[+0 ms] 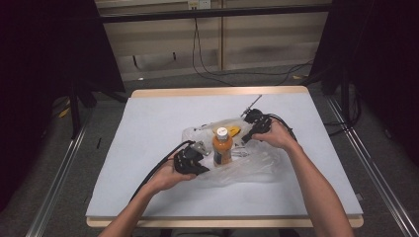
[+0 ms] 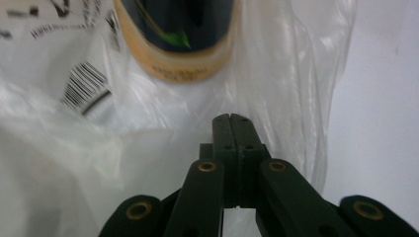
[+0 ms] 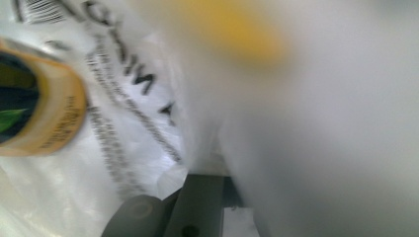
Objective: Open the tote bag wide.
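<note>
An orange juice bottle [image 1: 223, 148] with a white cap stands upright inside a crumpled clear plastic bag [image 1: 257, 165] at the middle of the table. My left gripper [image 1: 205, 168] lies low at the bottle's left, on the bag. In the left gripper view, its jaws [image 2: 230, 118] are shut over the plastic [image 2: 74, 163], just short of the bottle's base [image 2: 178, 44]. My right gripper [image 1: 245, 138] reaches in from the bottle's back right. In the right gripper view, blurred plastic [image 3: 306, 148] drapes over its jaws and hides them; the bottle [image 3: 34, 98] is at the left.
A yellow item [image 1: 232, 131] lies in the bag behind the bottle. The bag carries black print and a barcode [image 2: 84, 86]. A pale mat [image 1: 148, 128] covers the wooden table [image 1: 217, 92]. Cables [image 1: 237, 74] run over the floor beyond; rails flank the table.
</note>
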A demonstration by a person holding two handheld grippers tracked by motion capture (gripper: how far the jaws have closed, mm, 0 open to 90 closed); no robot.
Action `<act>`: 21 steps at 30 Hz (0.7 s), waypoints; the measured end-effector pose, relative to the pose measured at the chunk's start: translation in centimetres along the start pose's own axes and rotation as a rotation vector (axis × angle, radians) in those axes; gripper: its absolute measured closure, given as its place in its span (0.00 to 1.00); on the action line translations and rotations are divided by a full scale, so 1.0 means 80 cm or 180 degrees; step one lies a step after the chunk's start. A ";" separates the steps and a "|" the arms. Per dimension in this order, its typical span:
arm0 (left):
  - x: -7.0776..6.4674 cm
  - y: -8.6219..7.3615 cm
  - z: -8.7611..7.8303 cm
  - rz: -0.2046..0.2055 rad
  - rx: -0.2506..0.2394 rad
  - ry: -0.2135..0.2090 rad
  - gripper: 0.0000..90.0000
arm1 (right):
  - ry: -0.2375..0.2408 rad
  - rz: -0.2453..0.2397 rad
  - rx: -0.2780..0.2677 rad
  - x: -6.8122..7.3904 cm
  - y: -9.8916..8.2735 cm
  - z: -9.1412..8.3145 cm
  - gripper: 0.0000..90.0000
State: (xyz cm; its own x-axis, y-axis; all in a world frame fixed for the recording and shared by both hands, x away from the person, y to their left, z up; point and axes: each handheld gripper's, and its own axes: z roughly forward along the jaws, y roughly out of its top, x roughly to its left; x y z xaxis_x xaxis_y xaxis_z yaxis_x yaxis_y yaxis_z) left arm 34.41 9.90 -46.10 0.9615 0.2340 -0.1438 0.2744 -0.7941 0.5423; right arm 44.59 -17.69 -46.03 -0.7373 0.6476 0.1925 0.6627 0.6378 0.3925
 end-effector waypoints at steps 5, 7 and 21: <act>-0.002 -0.008 0.000 -0.0007 -0.0013 -0.0041 1.00 | -0.0087 0.0167 -0.0084 -0.026 -0.008 -0.007 1.00; -0.003 -0.010 -0.001 -0.0045 -0.0082 -0.0079 1.00 | -0.0111 0.0197 -0.0128 -0.027 -0.010 -0.007 1.00; -0.005 -0.008 -0.027 -0.0210 -0.0647 0.0021 1.00 | 0.0107 -0.0099 -0.0614 0.015 -0.022 -0.037 1.00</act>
State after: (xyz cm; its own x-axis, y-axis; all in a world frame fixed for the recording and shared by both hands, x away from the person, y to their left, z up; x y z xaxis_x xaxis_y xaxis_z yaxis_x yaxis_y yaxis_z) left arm 33.80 11.52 -44.63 0.9413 0.2860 -0.1794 0.3278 -0.6475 0.6879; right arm 42.13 -19.24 -43.86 -0.7631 0.6125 0.2062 0.6045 0.5635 0.5631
